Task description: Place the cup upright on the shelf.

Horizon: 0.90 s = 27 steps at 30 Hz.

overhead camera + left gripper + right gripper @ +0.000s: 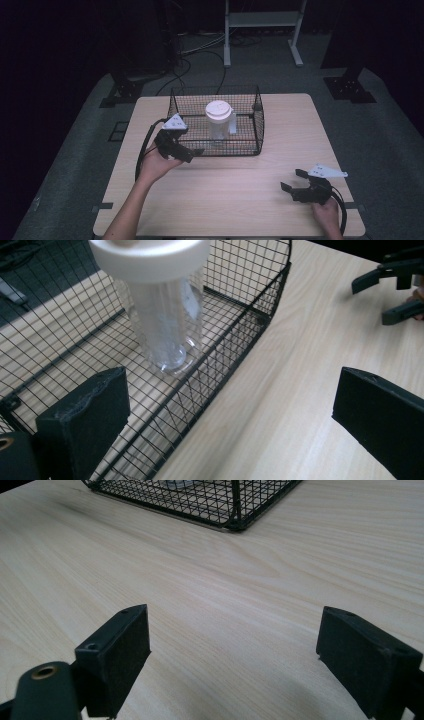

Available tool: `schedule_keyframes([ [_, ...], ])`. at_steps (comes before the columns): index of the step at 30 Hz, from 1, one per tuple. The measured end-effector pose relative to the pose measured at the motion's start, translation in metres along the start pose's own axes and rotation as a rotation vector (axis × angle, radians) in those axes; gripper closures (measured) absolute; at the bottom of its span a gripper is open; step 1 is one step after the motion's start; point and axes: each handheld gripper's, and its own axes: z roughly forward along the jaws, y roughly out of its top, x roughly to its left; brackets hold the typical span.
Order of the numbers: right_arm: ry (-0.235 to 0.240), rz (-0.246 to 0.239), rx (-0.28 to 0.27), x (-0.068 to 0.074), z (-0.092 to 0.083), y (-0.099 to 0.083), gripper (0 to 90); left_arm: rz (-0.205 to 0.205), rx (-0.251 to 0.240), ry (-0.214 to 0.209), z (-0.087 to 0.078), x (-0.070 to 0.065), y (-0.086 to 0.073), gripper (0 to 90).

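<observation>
Standing upright in the basket (260, 131), the bottle (218, 120) sits just beyond the wide-open, empty left tool (192, 152).

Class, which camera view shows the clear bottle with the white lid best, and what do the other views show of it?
The left gripper view: the bottle stands close, its clear body and base plain inside the wire basket. The high view shows the whole bottle upright but small, mostly its white lid. The right gripper view catches only a pale scrap behind the basket mesh.
</observation>
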Motion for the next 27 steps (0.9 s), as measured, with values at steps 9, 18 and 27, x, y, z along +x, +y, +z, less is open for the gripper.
schedule_keyframes([
  [9, 0.001, 0.002, 0.000, 0.000, 0.000, 0.000, 12.9, -0.021, -0.024, -0.007, -0.010, -0.005, -0.020, 0.9],
  [18, -0.001, -0.001, 0.002, 0.000, 0.000, 0.000, 12.9, -0.027, -0.027, 0.005, -0.014, -0.011, -0.042, 0.9],
  [27, -0.001, -0.002, 0.003, 0.000, 0.000, 0.000, 12.9, -0.017, -0.045, 0.021, -0.020, -0.022, -0.054, 0.9],
])
